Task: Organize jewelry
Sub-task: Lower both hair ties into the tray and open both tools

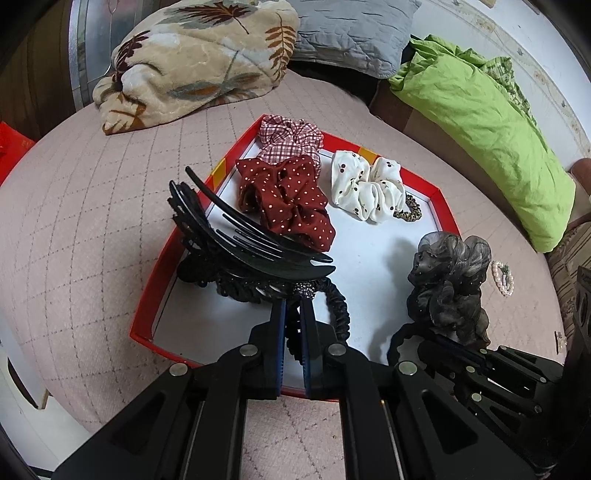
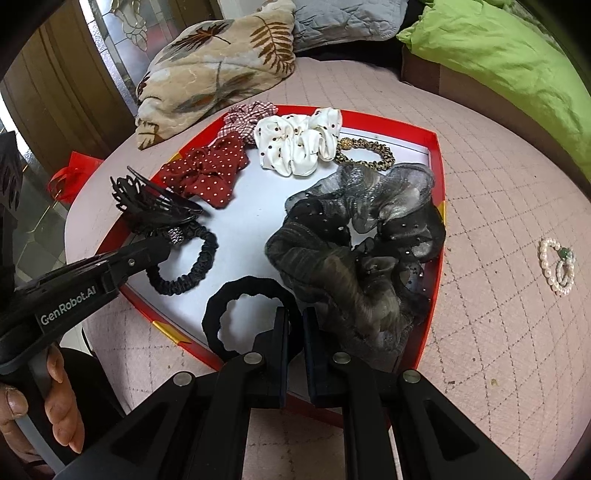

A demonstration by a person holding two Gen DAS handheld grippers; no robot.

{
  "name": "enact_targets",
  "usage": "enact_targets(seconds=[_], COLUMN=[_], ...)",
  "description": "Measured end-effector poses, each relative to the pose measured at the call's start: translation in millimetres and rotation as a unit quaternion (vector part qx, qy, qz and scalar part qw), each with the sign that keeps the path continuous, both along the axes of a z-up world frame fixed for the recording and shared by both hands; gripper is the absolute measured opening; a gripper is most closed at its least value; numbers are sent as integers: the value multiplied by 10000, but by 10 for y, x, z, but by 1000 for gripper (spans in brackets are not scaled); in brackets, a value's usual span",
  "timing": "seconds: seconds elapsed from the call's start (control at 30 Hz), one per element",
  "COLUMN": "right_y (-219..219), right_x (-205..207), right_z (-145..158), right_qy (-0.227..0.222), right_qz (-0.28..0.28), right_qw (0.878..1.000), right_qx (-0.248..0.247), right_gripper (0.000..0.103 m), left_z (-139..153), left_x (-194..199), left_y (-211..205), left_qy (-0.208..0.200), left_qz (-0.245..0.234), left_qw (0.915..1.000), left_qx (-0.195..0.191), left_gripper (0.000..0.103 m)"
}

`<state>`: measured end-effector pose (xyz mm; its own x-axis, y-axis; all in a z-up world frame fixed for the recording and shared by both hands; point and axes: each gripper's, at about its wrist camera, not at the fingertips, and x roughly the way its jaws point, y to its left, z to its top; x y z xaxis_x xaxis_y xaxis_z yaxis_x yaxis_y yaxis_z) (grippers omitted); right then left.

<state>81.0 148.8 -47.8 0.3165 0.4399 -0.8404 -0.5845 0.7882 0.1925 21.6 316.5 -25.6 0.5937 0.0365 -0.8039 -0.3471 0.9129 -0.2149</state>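
Note:
A red-rimmed tray (image 1: 159, 277) (image 2: 437, 147) lies on the pink bedspread. My left gripper (image 1: 292, 306) (image 2: 168, 242) is shut on a black ruffled hair tie (image 1: 340, 306) (image 2: 184, 266) beside its rhinestone bead. A black claw clip (image 1: 229, 240) (image 2: 155, 203) lies just beyond. My right gripper (image 2: 295, 317) (image 1: 421, 341) is shut on a black velvet hair band (image 2: 229, 310) (image 1: 397, 341). A puffy grey organza scrunchie (image 2: 362, 251) (image 1: 450, 280) bulges against its right finger. Red dotted (image 1: 291, 203), white (image 1: 365, 188), checked (image 1: 288, 138) and leopard (image 1: 410, 210) ties fill the tray's far end.
A pearl bracelet (image 1: 503, 277) (image 2: 557, 267) lies on the bedspread right of the tray. A leaf-print blanket (image 1: 192, 62), grey pillow (image 1: 351, 29) and green cloth (image 1: 480, 122) line the far side. A person's hand (image 2: 55, 406) holds the left gripper's handle.

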Motion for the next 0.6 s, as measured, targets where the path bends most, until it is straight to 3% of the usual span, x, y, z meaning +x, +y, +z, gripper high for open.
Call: enact_targets(seconds=[0.23,0.33,0.6], right_y=[5,-15,-54], right_x=[-79,-117,-268], right_z=[72,110,243], right_qy=[-92,-135,-295], right_qz=[-12,-14,60], right_qw=[9999,9999,9993], right_qx=[55,96,214], right_gripper=[14,27,29], left_z=[19,46,147], left_x=[0,-16,-71], left_y=[-44,-67,-135], left_qy=[-25,-107,-329], left_qz=[-79,-122,-151], left_qw=[9999,9999,9991], left_qx=[74,31,200], left_gripper=[16,28,29])
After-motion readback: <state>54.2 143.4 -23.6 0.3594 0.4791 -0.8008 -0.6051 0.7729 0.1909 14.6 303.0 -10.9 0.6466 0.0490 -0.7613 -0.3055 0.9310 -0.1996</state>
